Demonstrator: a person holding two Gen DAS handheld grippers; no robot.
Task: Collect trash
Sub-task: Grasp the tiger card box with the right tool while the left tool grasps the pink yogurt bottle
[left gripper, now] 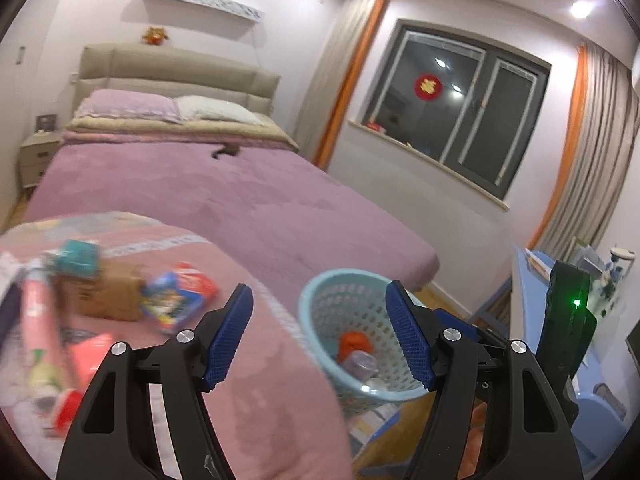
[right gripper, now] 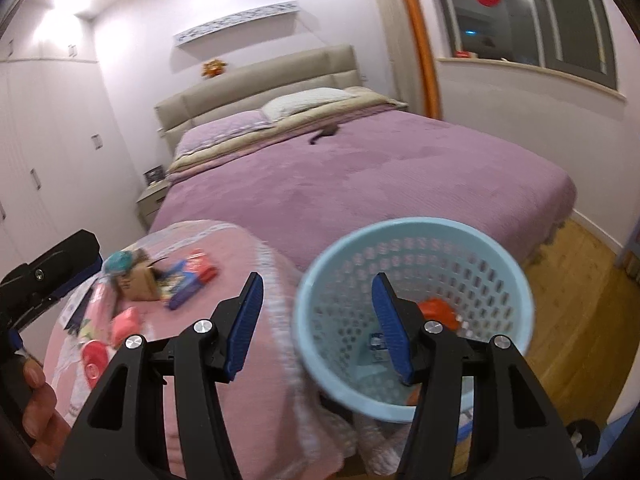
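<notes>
1. Left gripper, seen from the left wrist view, stood with its jaws apart and nothing between the ribbed blue pads. The pale blue basket sat at about five o'clock from the view's centre, just beside the pink-covered surface, with an orange wrapper and a clear bottle already inside.

2. Remaining trash lay at eight o'clock: a brown cardboard box, a glossy blue-and-red packet and a pink tube, all blurred. I judged the slick packet likely to slip from the pads, and the soft cover likely to bunch up in a low pinch.

3. Right gripper, in the right wrist view, was likewise open and empty. The perforated plastic basket filled four o'clock; being light and round, it could tip if a finger caught its rim.

4. Trash sat at nine o'clock: the box, the packet and a round red lid. The other gripper's body and a hand crowded that side, so a collision seemed possible.
</notes>
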